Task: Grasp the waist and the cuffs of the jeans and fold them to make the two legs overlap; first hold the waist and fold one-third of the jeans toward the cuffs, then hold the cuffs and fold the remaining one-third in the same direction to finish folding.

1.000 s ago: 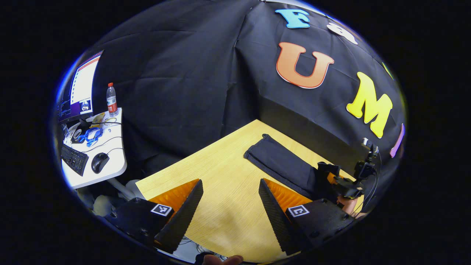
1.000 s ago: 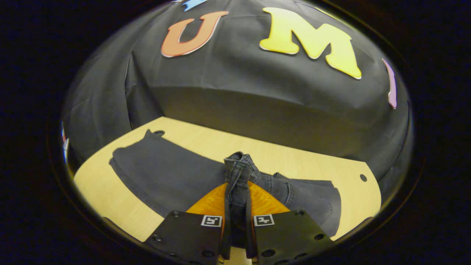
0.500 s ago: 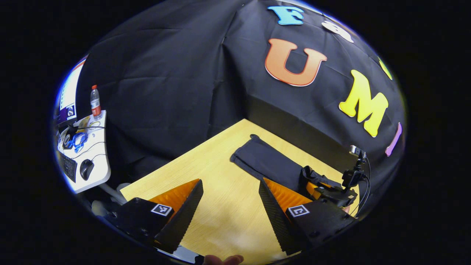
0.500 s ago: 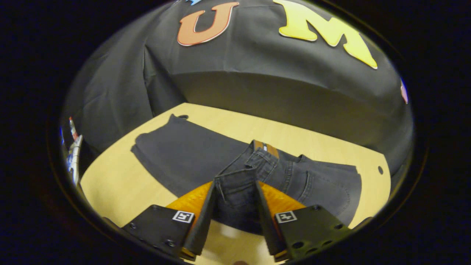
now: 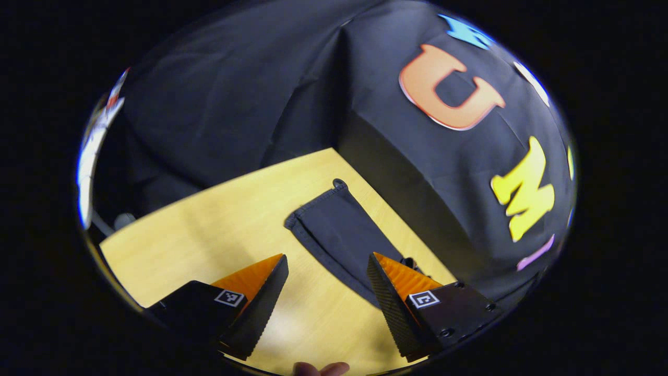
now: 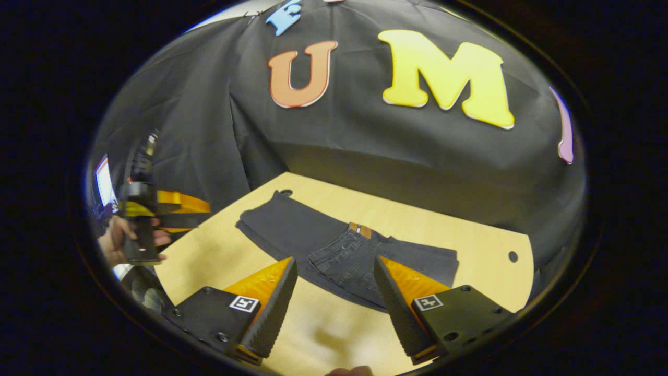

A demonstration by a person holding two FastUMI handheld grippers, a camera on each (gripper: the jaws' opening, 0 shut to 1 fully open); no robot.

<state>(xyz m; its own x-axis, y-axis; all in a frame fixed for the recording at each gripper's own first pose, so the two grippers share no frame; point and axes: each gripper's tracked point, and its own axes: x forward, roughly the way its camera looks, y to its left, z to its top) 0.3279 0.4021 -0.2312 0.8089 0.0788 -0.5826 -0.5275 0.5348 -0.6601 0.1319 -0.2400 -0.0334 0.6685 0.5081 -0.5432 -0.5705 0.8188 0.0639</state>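
The jeans lie lengthwise left to right on the desk, waist folded over the middle, cuffs far left, nearer the left tool; both tools gape empty.

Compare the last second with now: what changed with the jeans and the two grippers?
The right gripper let go of the waist, opened and backed away; the waist now lies folded over the jeans. The left gripper swung toward the cuffs. Unchanged: left gripper open and empty, the cuff end flat on the table.
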